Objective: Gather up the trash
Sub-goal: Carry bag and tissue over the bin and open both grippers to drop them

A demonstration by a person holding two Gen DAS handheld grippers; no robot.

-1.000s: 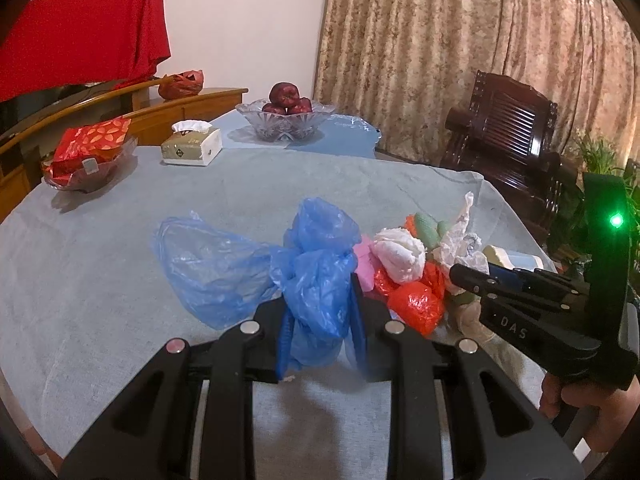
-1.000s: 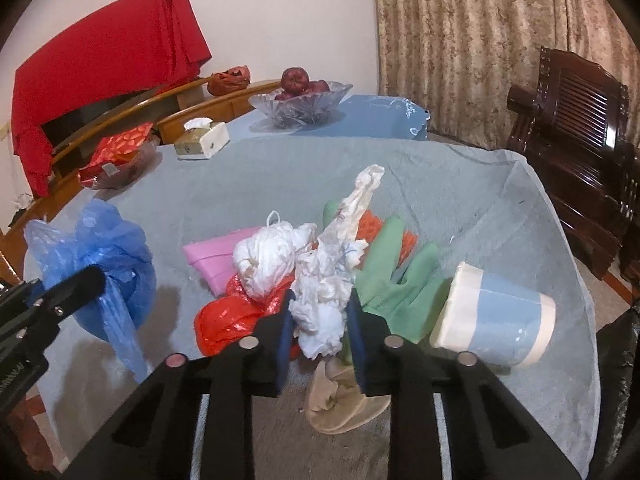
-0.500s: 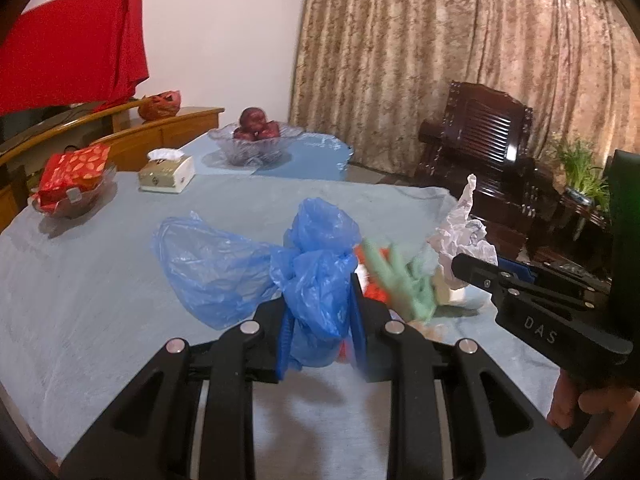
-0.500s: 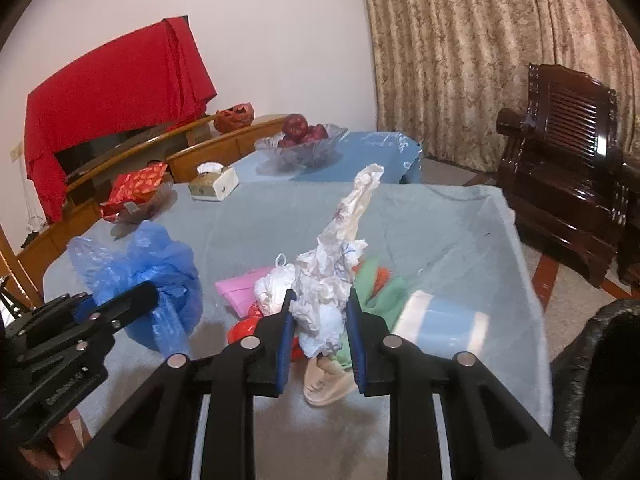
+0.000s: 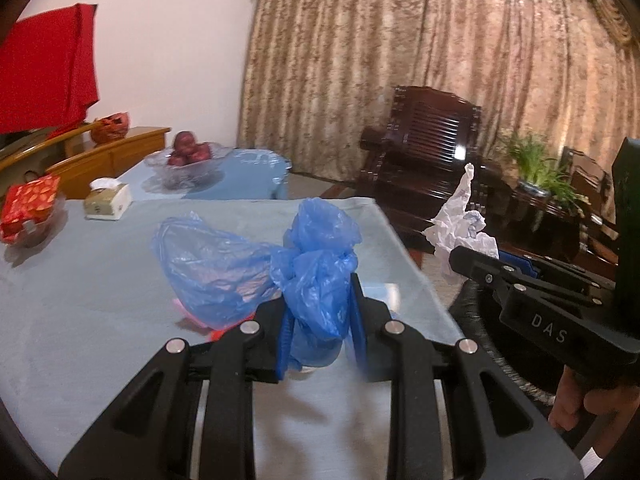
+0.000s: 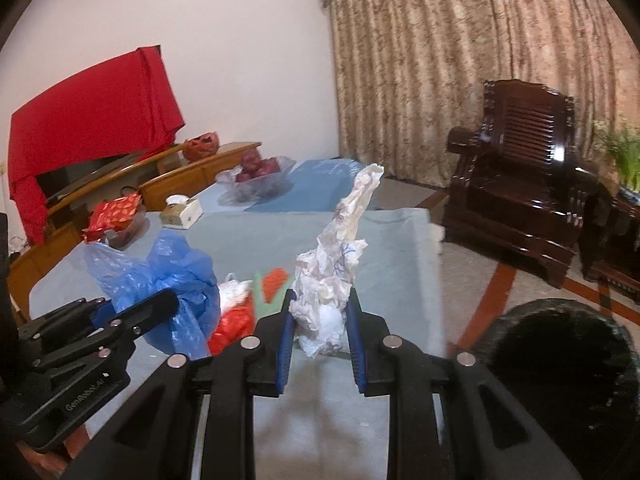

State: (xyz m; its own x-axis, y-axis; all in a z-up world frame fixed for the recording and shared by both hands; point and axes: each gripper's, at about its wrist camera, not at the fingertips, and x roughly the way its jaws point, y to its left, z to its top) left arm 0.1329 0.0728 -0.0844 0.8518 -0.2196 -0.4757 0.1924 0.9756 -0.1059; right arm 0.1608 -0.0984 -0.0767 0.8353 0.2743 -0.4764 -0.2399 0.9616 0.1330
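My left gripper (image 5: 320,300) is shut on a crumpled blue plastic bag (image 5: 256,264) and holds it up over the grey-clothed table (image 5: 80,320). My right gripper (image 6: 320,300) is shut on a wad of crumpled white paper (image 6: 332,276) whose tail sticks upward. In the left wrist view the right gripper (image 5: 472,258) shows at the right with the white paper (image 5: 456,224). The right wrist view shows the left gripper (image 6: 132,312) with the blue bag (image 6: 160,276) at the left. A heap of red, white and green trash (image 6: 248,300) lies on the table behind both.
A black bin bag (image 6: 560,360) gapes on the floor by the table's right edge. Far across the table are a glass bowl of apples (image 5: 188,156), a tissue box (image 5: 106,200) and a red packet in a dish (image 5: 28,208). A dark wooden armchair (image 6: 520,184) stands beyond.
Both grippers have risen and swung right toward the table's edge with their loads. The trash heap has dropped back and the black bag has come into view.
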